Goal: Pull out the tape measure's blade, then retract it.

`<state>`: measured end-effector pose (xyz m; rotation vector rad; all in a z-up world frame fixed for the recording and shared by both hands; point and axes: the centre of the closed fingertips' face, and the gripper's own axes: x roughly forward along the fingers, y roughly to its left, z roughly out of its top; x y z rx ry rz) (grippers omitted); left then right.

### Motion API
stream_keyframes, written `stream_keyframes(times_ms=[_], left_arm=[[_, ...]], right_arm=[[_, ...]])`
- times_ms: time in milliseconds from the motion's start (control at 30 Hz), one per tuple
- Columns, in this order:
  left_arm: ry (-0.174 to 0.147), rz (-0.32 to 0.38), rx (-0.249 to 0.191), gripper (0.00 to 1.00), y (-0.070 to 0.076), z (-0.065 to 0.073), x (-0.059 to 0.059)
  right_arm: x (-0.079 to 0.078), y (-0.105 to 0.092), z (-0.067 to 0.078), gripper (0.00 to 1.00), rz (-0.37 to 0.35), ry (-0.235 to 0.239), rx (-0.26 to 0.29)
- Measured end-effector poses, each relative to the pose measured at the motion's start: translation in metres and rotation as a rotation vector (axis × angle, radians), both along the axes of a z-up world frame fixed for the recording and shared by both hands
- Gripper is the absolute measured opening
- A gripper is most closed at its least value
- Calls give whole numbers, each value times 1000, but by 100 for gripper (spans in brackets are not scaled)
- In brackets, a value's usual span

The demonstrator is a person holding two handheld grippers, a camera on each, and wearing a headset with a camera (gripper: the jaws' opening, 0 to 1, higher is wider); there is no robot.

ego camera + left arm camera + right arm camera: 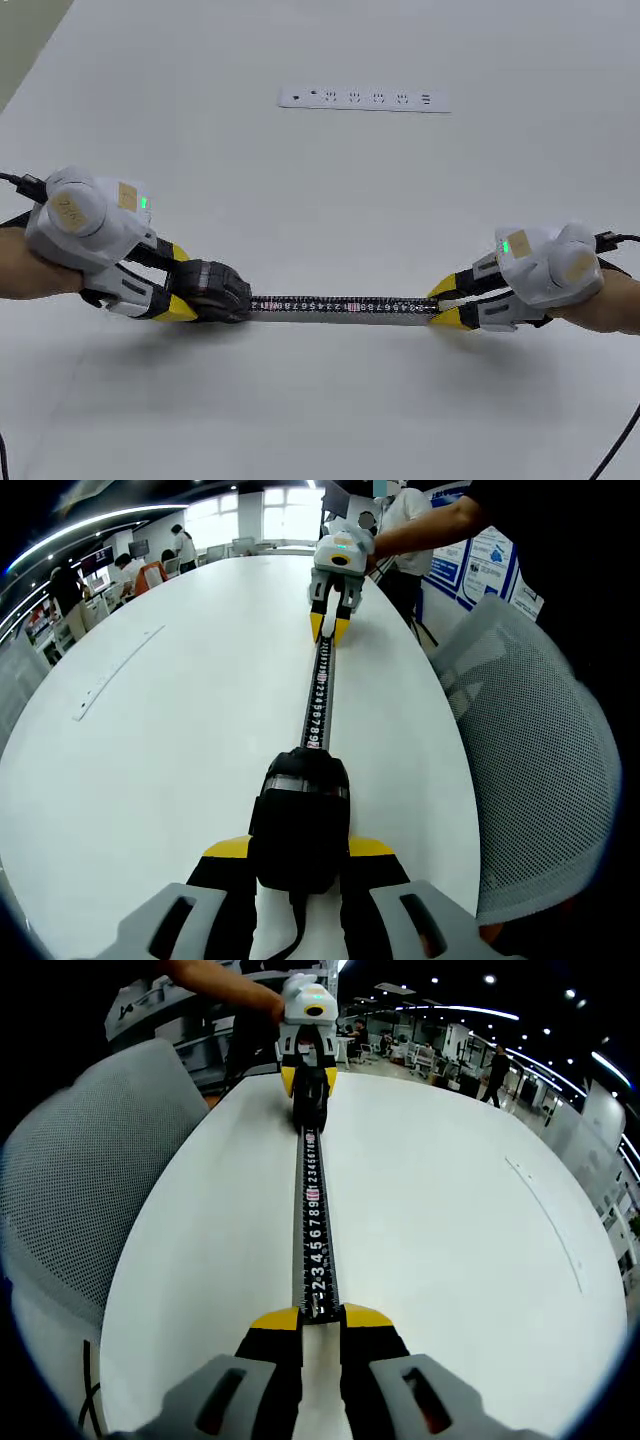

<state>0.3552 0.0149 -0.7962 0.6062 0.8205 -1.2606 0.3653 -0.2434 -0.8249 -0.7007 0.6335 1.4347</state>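
- Left forearm (28, 270) comes in from the left edge, low over the tabletop (330, 200), with its gripper lying roughly level and pointing right.
- Left tongs (182, 282) are part open, spread to the body's width and clamped on the tape measure case (212, 290). In the left gripper view the black case (300, 815) sits between the yellow tips of the left tongs (300, 850).
- Right forearm (612, 305) comes in from the right edge, with its gripper level and pointing left. Both grippers face each other on one line.
- Right tongs (442, 303) are almost closed, pinching the free end of the blade (345, 305). In the right gripper view the tips of the right tongs (320, 1316) squeeze the blade (314, 1230) at its low numbers.
- Blade is out and straight, spanning from the case to the right tongs, just above its shadow on the tabletop. Can't tell if it touches.
- Left gripper view: blade (317, 700) runs ahead to the right tongs (330, 630).
- Right gripper view: blade runs ahead to the case (308, 1100).
- White power strip (363, 98) lies flat on the tabletop, well beyond the blade.
- Grey mesh chair (530, 730) stands beside the tabletop edge.
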Motion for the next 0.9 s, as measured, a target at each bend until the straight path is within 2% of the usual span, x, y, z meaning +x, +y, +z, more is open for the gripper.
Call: stream_keyframes(times_ms=[300, 467, 567, 900], left_arm=[[11, -4, 5, 29, 0, -1, 0], [15, -14, 25, 30, -2, -1, 0], [31, -13, 30, 30, -3, -2, -1], [46, -21, 34, 31, -2, -3, -1]], right_arm=[[0, -6, 0, 11, -4, -3, -15], [-1, -6, 0, 12, 4, -9, -28], [0, -6, -1, 12, 5, -12, -36], [0, -6, -1, 14, 13, -8, -47]])
